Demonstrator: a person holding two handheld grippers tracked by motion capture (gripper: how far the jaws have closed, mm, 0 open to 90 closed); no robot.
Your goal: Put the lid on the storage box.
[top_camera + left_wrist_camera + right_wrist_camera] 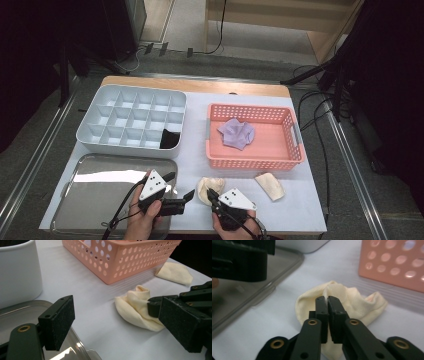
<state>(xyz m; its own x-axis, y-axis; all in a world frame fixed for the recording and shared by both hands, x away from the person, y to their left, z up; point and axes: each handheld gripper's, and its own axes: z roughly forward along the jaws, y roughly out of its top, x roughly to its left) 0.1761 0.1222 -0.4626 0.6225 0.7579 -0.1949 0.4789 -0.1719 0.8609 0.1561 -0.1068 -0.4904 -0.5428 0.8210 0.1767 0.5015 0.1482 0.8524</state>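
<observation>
A crumpled cream sock (204, 184) (136, 308) (362, 305) lies on the white table in front of the pink basket (255, 162). My right gripper (210, 194) (328, 300) is shut on a fold of this sock, with a thin edge of fabric pinched between its pads. Its black tip (153, 306) rests against the sock's right side in the left gripper view. My left gripper (180, 186) (120, 322) stands open just left of the sock, by the metal tray's right edge, with nothing between its jaws. A second cream sock (270, 186) (175, 272) lies flat farther right.
The pink basket (125, 262) holds a purple cloth (237, 133). A white compartment box (100, 140) (17, 277) at the back left has a black item (170, 139) in one front cell. A shiny metal tray (100, 185) (25, 310) sits at the front left.
</observation>
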